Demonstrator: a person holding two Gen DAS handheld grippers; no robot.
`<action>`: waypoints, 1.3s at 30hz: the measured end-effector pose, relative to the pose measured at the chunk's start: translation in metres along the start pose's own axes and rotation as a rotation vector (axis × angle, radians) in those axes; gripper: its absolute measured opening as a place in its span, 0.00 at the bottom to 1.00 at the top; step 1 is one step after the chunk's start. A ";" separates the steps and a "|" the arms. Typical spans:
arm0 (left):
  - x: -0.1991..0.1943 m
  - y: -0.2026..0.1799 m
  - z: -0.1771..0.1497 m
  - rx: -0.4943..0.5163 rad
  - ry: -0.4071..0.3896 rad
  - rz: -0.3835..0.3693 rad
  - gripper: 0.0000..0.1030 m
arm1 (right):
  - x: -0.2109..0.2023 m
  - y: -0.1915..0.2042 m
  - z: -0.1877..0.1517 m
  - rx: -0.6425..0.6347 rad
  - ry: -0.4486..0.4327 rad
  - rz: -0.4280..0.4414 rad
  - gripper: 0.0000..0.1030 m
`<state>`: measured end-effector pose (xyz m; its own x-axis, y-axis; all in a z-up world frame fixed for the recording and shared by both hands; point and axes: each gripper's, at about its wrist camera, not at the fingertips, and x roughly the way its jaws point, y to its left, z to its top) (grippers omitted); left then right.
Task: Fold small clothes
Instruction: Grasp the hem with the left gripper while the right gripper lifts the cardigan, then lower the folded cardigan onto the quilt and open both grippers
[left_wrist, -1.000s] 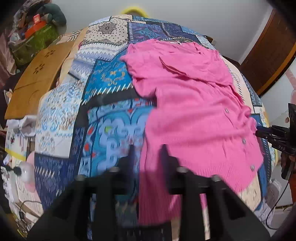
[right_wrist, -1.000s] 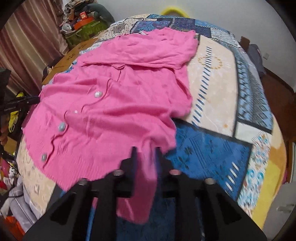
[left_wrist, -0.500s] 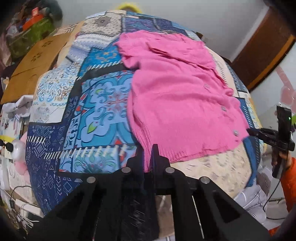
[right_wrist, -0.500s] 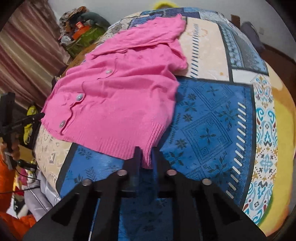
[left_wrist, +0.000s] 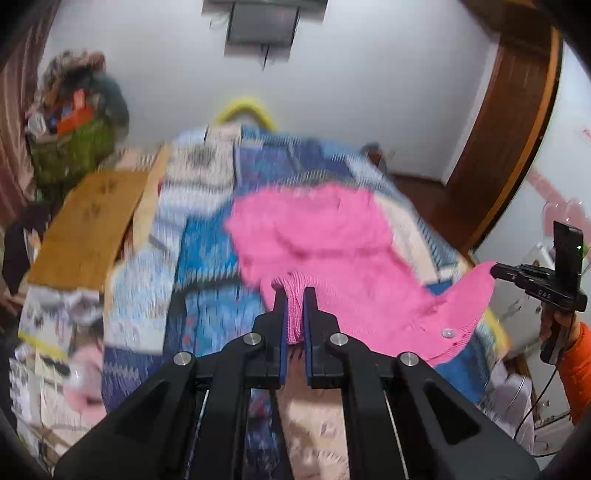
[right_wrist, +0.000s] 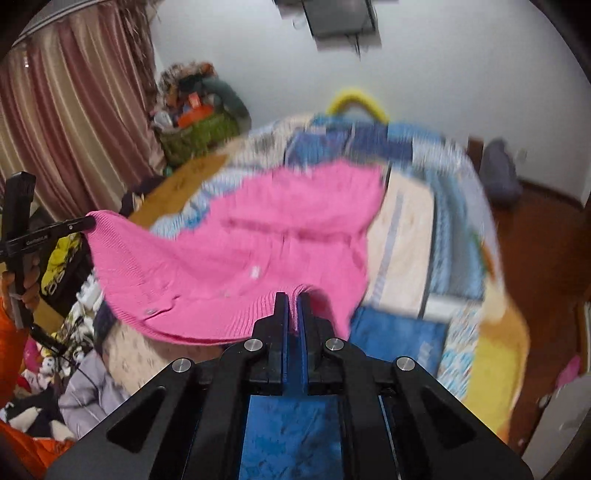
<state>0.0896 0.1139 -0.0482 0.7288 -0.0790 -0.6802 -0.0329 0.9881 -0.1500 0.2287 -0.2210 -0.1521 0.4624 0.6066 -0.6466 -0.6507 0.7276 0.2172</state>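
Observation:
A pink knitted cardigan (left_wrist: 332, 240) with small buttons lies on a patchwork bedspread (left_wrist: 207, 243); its near hem is lifted off the bed. My left gripper (left_wrist: 294, 295) is shut on one ribbed hem corner. My right gripper (right_wrist: 293, 299) is shut on the other hem corner of the cardigan (right_wrist: 266, 240). The hem hangs stretched between the two grippers. The right gripper also shows at the right edge of the left wrist view (left_wrist: 496, 271), the left gripper at the left edge of the right wrist view (right_wrist: 88, 221). The far collar end still rests on the bed.
A tan board (left_wrist: 88, 229) lies along the bed's left side. A green basket of clutter (right_wrist: 195, 136) stands by the curtain. A wooden door frame (left_wrist: 517, 122) is at right. Clothes and bags (right_wrist: 74, 369) pile on the floor near the bed's front edge.
Both grippers have risen and tilted up with the hem corners, lifting the near half of the cardigan off the bed. The views now show the wall and are blurred by motion.

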 end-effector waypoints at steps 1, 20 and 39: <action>-0.006 -0.002 0.011 0.003 -0.028 0.000 0.06 | -0.005 0.001 0.006 -0.006 -0.020 -0.004 0.04; 0.134 0.046 0.146 -0.059 -0.026 0.157 0.06 | 0.068 -0.043 0.134 -0.047 -0.112 -0.108 0.04; 0.353 0.123 0.119 -0.090 0.264 0.180 0.07 | 0.236 -0.105 0.145 -0.035 0.104 -0.205 0.05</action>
<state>0.4244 0.2237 -0.2212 0.5037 0.0525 -0.8623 -0.2136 0.9747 -0.0654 0.4939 -0.1072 -0.2214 0.5236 0.4100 -0.7468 -0.5709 0.8195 0.0496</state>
